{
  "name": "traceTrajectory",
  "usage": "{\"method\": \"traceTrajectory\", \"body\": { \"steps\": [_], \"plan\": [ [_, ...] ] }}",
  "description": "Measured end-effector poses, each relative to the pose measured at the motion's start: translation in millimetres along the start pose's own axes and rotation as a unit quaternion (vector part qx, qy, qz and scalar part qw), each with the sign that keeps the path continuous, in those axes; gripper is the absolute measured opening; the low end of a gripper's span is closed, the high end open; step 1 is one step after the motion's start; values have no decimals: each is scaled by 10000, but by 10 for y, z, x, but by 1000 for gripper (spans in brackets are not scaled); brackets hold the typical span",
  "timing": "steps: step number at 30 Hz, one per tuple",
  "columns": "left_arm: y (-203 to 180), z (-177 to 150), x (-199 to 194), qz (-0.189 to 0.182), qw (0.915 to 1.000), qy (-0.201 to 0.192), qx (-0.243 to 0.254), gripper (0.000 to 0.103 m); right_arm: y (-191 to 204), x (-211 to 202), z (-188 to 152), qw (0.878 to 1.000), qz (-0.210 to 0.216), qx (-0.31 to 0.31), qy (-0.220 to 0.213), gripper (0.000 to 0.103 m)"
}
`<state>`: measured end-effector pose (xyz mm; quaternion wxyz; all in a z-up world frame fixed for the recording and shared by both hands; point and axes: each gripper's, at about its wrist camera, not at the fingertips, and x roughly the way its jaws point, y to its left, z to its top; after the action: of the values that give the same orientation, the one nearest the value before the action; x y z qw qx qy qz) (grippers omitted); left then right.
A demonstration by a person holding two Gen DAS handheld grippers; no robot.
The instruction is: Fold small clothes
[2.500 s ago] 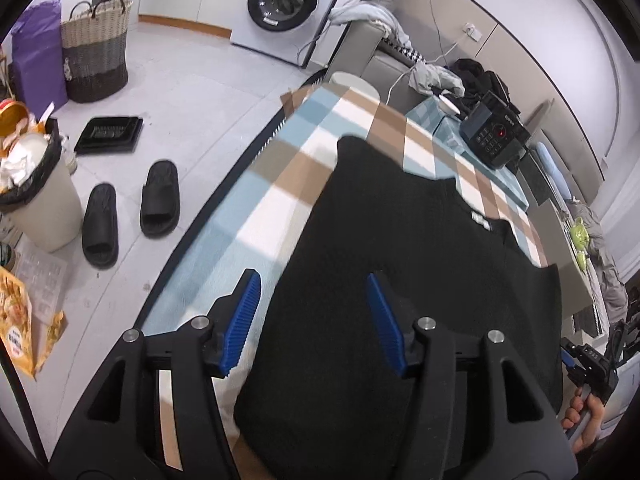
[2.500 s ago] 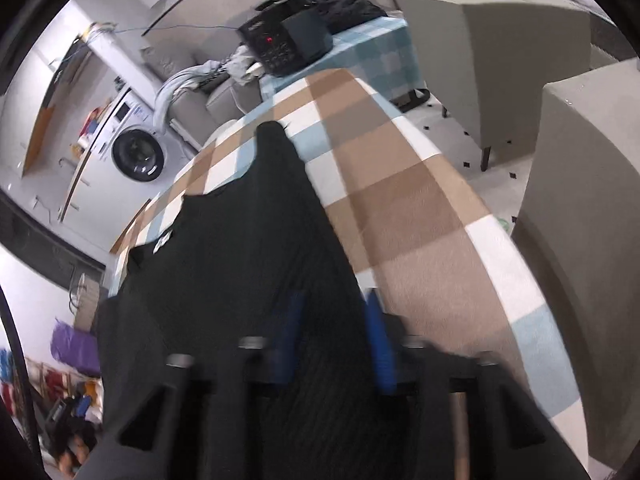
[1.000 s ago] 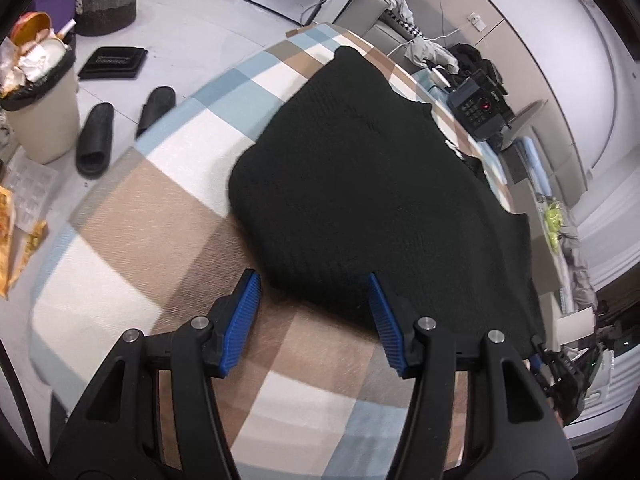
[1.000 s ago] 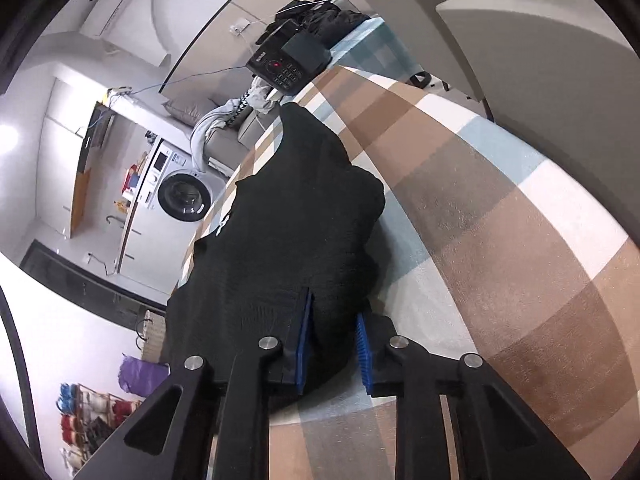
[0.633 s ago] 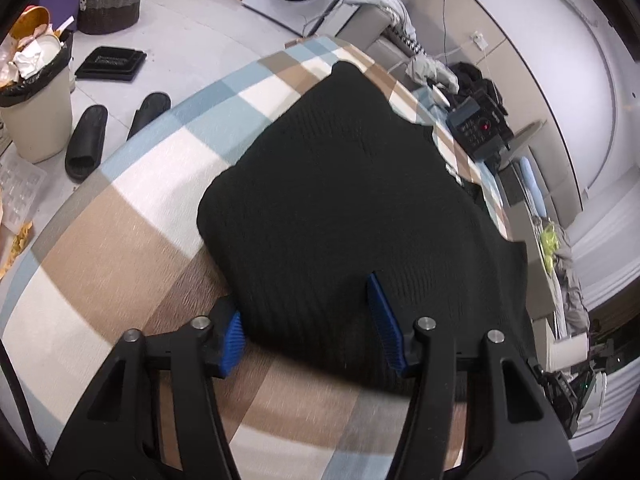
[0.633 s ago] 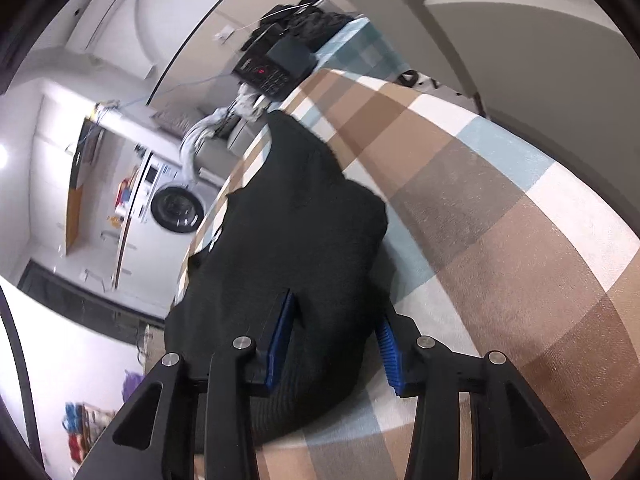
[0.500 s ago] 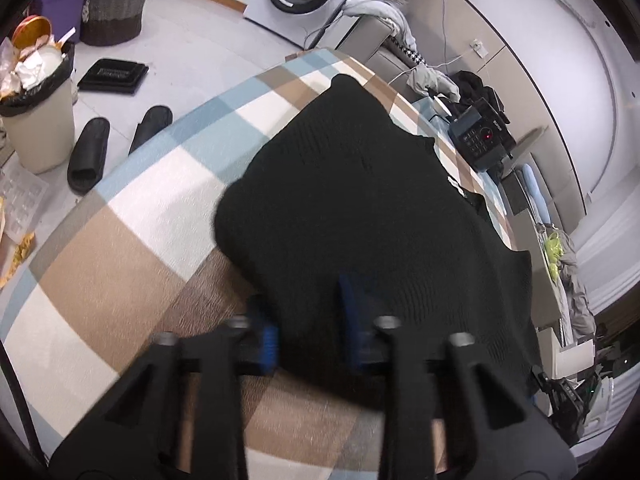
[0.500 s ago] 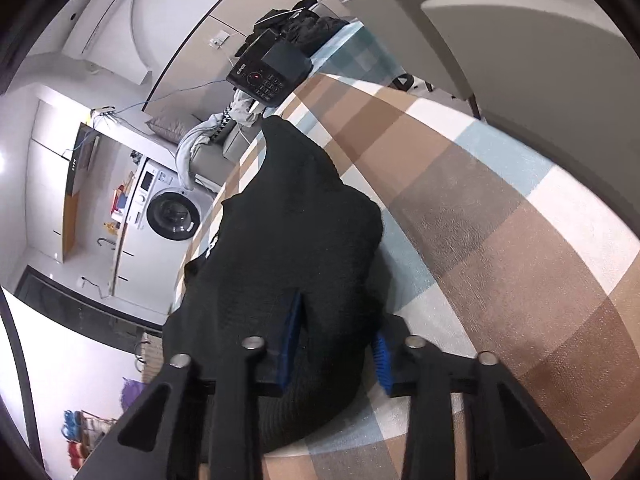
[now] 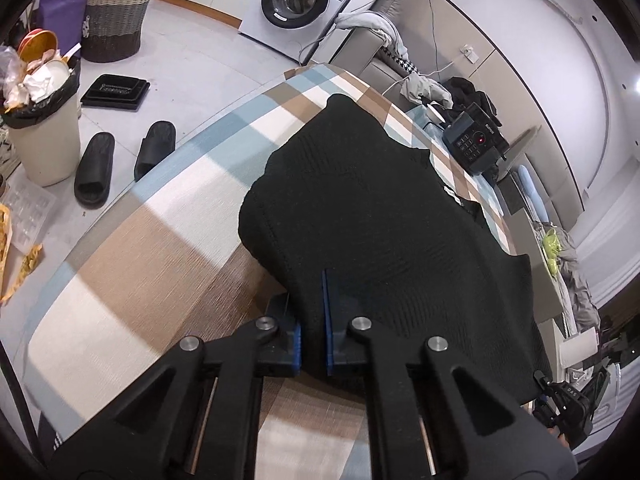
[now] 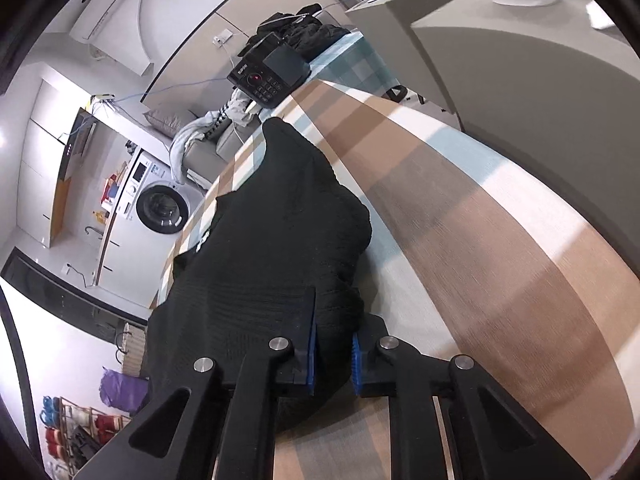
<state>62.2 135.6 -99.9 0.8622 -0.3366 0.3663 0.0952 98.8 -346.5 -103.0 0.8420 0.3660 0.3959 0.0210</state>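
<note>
Claws just closed: left claw (image 9: 311,320) and right claw (image 10: 332,354) now pinch near hem of black sweater (image 9: 380,216) on table (image 9: 132,256). We judge fold can start.

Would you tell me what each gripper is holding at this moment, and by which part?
Both hold the black knit garment by its near edge: the left gripper and the right gripper each pinch a fold.

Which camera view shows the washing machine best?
The left wrist view: the washing machine faces the camera, its round door unobstructed. The right wrist view shows it smaller, tilted and far off, beyond the black garment.
</note>
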Motion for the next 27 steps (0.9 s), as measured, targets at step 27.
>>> {"method": "traceTrajectory", "body": {
  "steps": [27],
  "plan": [
    [432, -353, -673, 314, 9994, -97, 55, 6, 43, -607, -338, 9921, 927, -829, 162, 16]
  ]
}}
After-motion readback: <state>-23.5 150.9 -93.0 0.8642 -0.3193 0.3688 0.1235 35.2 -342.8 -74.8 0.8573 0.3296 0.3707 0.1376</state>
